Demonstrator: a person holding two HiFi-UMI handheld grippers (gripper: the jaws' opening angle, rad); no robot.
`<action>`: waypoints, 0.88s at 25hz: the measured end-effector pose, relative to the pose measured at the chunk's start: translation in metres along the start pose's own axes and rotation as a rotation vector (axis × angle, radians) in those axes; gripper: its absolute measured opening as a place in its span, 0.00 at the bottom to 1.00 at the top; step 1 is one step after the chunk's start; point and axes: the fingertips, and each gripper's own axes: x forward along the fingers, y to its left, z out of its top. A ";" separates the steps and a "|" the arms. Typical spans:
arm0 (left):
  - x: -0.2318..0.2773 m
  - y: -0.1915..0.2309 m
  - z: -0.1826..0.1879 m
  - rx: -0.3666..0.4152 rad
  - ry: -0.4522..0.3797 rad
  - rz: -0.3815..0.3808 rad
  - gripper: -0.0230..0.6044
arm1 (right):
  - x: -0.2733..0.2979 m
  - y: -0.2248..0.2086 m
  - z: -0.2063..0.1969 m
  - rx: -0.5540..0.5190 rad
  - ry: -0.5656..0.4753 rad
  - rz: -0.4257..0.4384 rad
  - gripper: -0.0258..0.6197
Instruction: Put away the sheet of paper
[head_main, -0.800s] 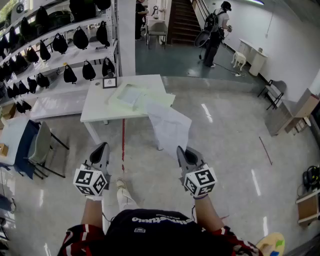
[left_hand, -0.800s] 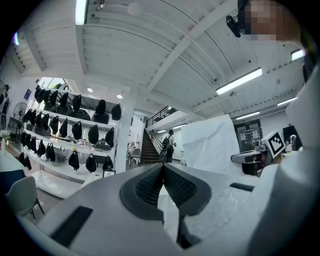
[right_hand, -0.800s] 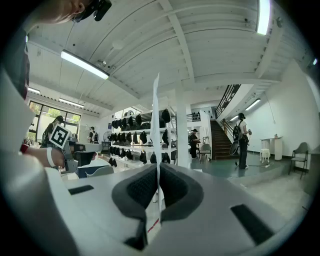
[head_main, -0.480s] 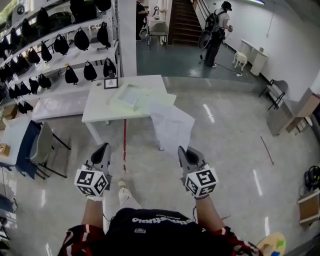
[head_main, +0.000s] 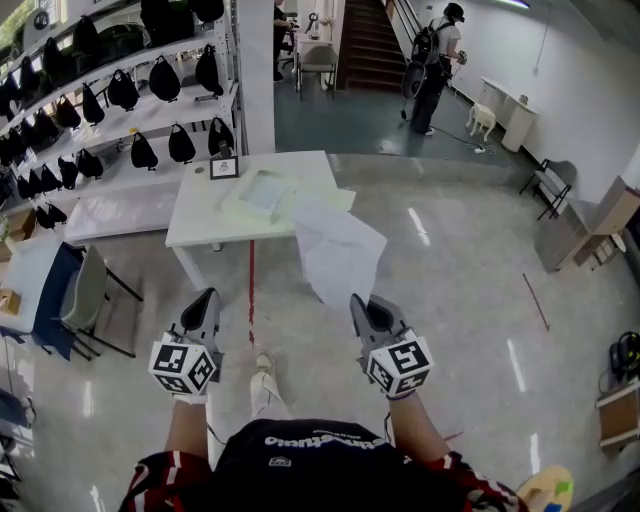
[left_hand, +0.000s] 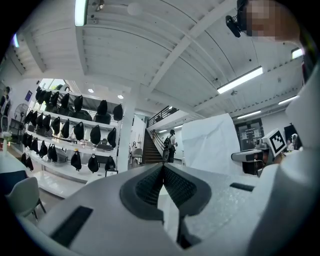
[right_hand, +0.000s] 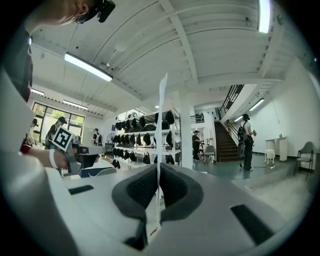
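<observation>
A white sheet of paper (head_main: 338, 250) hangs in the air in front of me, pinched at its near edge by my right gripper (head_main: 364, 305). In the right gripper view the sheet of paper (right_hand: 161, 130) shows edge-on, standing up from between the closed jaws of the right gripper (right_hand: 158, 186). My left gripper (head_main: 205, 303) is held level to the left, shut and holding nothing. From the left gripper view the jaws of the left gripper (left_hand: 162, 172) meet, and the sheet of paper (left_hand: 210, 145) rises at the right.
A white table (head_main: 200, 215) stands ahead with a pale green folder (head_main: 262, 192), more papers and a small framed sign (head_main: 223, 166). Shelves of black bags (head_main: 120, 90) run along the left. A chair (head_main: 85, 290) is at left. A person (head_main: 435, 60) stands far back by the stairs.
The view has drawn slightly closer to the table. The held sheet has swung a little left and its corner hangs lower. My foot has stepped forward.
</observation>
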 end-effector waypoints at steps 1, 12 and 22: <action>0.001 0.001 -0.001 -0.004 -0.001 -0.001 0.05 | 0.002 0.000 0.000 0.004 -0.001 -0.001 0.04; 0.024 0.027 -0.005 -0.021 0.006 0.005 0.04 | 0.037 -0.006 0.002 0.019 0.019 0.003 0.04; 0.067 0.059 -0.007 -0.036 0.005 0.010 0.04 | 0.088 -0.023 0.002 0.010 0.038 0.011 0.04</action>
